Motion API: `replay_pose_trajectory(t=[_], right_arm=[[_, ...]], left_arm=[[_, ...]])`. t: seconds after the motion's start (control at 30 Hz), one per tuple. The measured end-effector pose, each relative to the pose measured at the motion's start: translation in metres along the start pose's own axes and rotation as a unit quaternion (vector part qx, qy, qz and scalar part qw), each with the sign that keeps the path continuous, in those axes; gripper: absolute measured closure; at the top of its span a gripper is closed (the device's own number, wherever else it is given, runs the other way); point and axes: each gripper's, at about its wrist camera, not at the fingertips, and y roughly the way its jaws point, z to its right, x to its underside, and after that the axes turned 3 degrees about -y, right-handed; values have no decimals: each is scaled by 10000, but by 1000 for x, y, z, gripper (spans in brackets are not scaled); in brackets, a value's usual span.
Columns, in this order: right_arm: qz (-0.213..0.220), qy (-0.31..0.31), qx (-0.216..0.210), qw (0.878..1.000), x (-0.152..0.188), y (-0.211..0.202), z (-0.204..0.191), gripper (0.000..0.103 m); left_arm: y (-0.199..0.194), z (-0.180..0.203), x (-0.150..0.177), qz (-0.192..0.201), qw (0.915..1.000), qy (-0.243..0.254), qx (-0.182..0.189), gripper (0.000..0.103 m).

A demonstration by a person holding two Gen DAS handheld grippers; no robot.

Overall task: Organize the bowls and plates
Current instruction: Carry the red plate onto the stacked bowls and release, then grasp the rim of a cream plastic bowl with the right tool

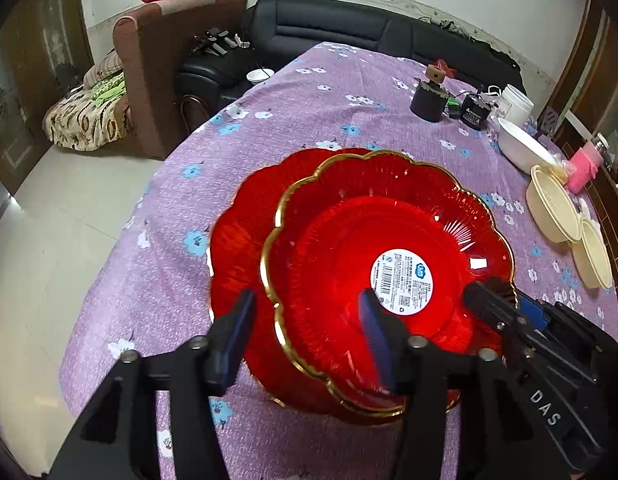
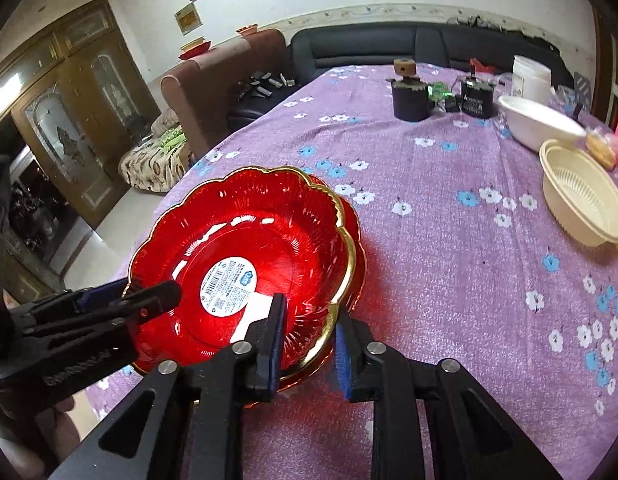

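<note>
A red scalloped plate with a gold rim and a white label (image 1: pixel 369 240) (image 2: pixel 249 240) lies stacked on a second red plate (image 1: pixel 237 248) (image 2: pixel 359 240) on the purple flowered tablecloth. My left gripper (image 1: pixel 309 328) is open, its fingers straddling the top plate's near-left rim. It shows in the right wrist view (image 2: pixel 149 300) at the plate's left edge. My right gripper (image 2: pixel 309 344) is open with its fingers on either side of the top plate's near-right rim, not clamped. It shows in the left wrist view (image 1: pixel 493 300).
Two cream colander bowls (image 1: pixel 553 208) (image 2: pixel 581 196) and a white bowl (image 1: pixel 525 144) (image 2: pixel 541 120) stand at the right. A dark pot (image 2: pixel 409 96), a black adapter (image 2: pixel 477 100) and a white jar (image 2: pixel 531 76) stand at the back. The table edge (image 1: pixel 121 240) runs along the left.
</note>
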Motion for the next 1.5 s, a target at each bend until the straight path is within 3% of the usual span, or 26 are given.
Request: replay_pose_trajectory(t=[0.2,0.4,0.6,0.83,1.1,1.27,1.5], right_arm=[[298,-129,94,9994,3,-15,-8,47],[470,-97,96,9988,10,-35,-4,46],[503,66,171,9986,32,-57,23,46],[455,737,528,9948,61,-80,92,46],[638,1433,1021,9823,82,-118,175,46],[695,1889,1040,9740,84,-126,216,46],[883,2780,450,9555,52,-95,255,46]], left_arm=[[-18,-9,8,105,9996,-205,148,41],[-50,-6,19,367,9981,-326,366,35],[-70,27,30,455,9967,2,667,30],[-70,98,45,256,9916,711,1051,30],[-55,163,58,-120,9828,1202,1400,30],[-37,196,46,-341,9790,1256,1572,30],[8,244,-17,-351,9792,918,1774,30]])
